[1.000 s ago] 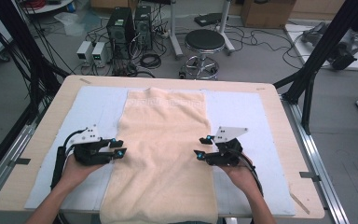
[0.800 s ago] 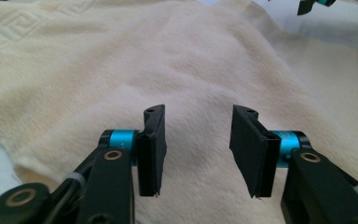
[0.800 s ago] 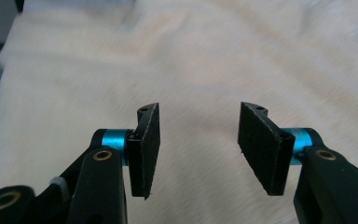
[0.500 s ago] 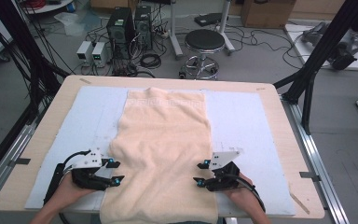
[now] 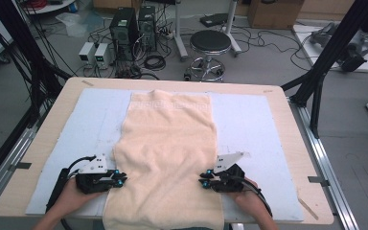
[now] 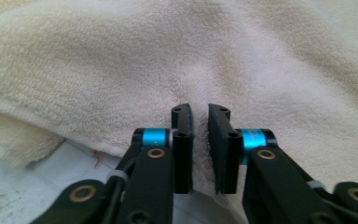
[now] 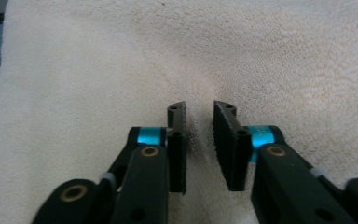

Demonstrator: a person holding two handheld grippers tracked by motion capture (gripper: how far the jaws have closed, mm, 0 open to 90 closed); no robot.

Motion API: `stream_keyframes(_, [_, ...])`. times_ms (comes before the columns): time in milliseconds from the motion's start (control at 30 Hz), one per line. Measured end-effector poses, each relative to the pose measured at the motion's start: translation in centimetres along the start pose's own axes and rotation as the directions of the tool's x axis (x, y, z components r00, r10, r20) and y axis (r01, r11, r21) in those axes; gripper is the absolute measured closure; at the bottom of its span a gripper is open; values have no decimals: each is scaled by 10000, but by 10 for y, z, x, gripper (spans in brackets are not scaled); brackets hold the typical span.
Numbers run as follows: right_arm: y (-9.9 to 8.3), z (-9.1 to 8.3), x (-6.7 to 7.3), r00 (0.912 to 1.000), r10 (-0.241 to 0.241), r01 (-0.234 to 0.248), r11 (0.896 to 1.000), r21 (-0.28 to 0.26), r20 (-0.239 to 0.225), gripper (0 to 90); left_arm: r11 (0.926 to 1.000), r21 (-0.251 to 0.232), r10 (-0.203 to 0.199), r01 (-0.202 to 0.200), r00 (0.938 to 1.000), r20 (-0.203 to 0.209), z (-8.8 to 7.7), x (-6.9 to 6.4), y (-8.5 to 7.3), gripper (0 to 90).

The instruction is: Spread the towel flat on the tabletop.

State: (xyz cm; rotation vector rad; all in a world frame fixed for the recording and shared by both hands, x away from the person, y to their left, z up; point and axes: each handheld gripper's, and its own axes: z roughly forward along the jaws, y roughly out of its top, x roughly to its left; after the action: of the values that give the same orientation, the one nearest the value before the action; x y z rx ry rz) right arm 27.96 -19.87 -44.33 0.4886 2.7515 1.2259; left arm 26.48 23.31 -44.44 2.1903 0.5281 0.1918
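1. Left gripper (image 5: 120,180) at the left long edge of the cream towel (image 5: 167,153), near the end closest to the person, held in the left hand (image 5: 67,199), jaws pointing inward across the cloth.
2. In the left gripper view (image 6: 200,112): jaws just drawn together, now clenched on a raised ridge of the towel (image 6: 242,60); a narrow strip of pile squeezed between the two black pads, cloth puckered just ahead of the tips.
3. Below and left of those jaws: the hem of the towel lifted slightly off the pale blue mat (image 6: 23,186), the mat bare beside it.
4. Ahead of the left gripper, across the table: towel spread flat and long on the mat (image 5: 258,124), far short end close to the far side of the wooden table (image 5: 287,103).
5. Right gripper (image 5: 202,182) at the right long edge of the towel, directly opposite the left one, held in the right hand (image 5: 249,199), jaws pointing inward.
6. In the right gripper view (image 7: 199,109): jaws just closing too, pinching a fold of the towel (image 7: 98,70); cloth pressed between the pads, gap a little wider than on the left.
7. Near end of the towel, behind both grippers, hanging over the table edge toward the person.
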Motion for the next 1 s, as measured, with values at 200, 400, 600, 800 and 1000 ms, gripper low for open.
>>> stream_keyframes(200, [2,-3,5,9997,-225,225,9997,23,-24,843,9997,49,253,-253,9996,-124,-6,-4,4,849])
stream_keyframes(400, [4,-19,25,9990,-421,414,9978,-520,-136,841,9970,-713,285,-290,9996,-85,-30,-16,2,849])
stream_keyframes(600, [1,-32,57,9965,-771,745,9942,-774,-309,837,9947,-949,425,-405,9989,196,-52,-40,-10,849])
stream_keyframes(800, [-1,-37,87,9893,-1063,980,9916,-841,-1000,670,9921,-1123,648,-553,9944,829,-64,-61,-19,802])
stream_keyframes(1000, [5,-39,64,9979,-600,566,9911,-1207,-247,539,9854,-1688,270,-207,9990,350,-55,-44,-3,553])
